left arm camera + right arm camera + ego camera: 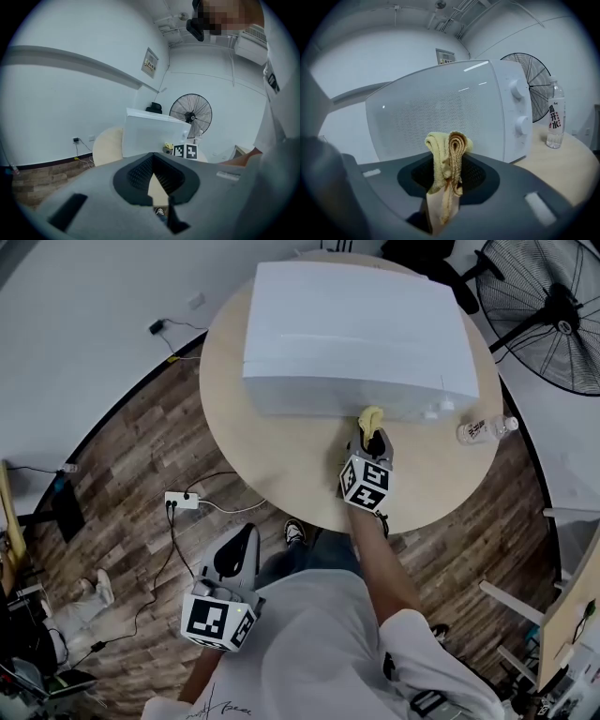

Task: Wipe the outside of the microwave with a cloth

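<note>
A white microwave [356, 334] stands on the round wooden table [281, 465], its door [440, 115] and two knobs facing me. My right gripper [373, 439] is held just in front of the door's lower edge and is shut on a folded yellow-and-tan cloth [447, 154], whose bunched top [370, 416] pokes up toward the door. My left gripper [236, 554] hangs low beside my body, off the table's near-left edge, with its jaws closed together and nothing in them [154, 180]. The microwave [154, 133] shows far off in the left gripper view.
A clear water bottle [486, 429] lies on the table right of the microwave and shows upright-looking [555, 119] in the right gripper view. A black floor fan [553, 310] stands behind on the right. A white power strip [183, 501] and cables lie on the wooden floor at left.
</note>
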The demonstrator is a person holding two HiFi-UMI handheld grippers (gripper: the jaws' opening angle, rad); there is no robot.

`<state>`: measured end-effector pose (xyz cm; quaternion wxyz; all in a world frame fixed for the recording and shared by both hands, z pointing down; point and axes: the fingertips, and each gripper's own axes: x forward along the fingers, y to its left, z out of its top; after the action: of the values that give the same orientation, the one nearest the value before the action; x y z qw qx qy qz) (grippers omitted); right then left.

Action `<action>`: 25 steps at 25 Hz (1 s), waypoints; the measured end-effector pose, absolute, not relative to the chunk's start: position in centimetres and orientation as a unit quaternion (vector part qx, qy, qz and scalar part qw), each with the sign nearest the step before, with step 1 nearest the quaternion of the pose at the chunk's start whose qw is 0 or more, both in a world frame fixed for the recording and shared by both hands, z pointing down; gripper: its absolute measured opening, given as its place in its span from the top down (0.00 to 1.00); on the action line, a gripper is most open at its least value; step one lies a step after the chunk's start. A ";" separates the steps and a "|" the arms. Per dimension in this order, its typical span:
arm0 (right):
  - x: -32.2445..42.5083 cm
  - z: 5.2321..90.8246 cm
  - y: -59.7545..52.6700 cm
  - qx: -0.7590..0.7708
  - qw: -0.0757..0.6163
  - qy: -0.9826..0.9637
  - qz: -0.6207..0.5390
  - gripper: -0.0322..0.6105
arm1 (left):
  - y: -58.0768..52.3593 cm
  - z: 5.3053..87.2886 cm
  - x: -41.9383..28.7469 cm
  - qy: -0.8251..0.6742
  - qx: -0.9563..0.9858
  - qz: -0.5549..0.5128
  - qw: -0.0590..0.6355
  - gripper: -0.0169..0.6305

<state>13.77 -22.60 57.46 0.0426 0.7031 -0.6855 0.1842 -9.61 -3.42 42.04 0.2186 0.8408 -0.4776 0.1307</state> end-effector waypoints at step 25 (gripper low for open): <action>0.3 57.8 -23.7 0.631 0.047 -0.752 0.184 0.75 | -2.5 41.9 -18.0 -0.554 0.793 0.126 0.218 0.99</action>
<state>0.32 -23.70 57.80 0.0467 0.6311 -0.7521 0.1839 -18.04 -2.51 41.94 0.2177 0.7934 -0.5542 0.1264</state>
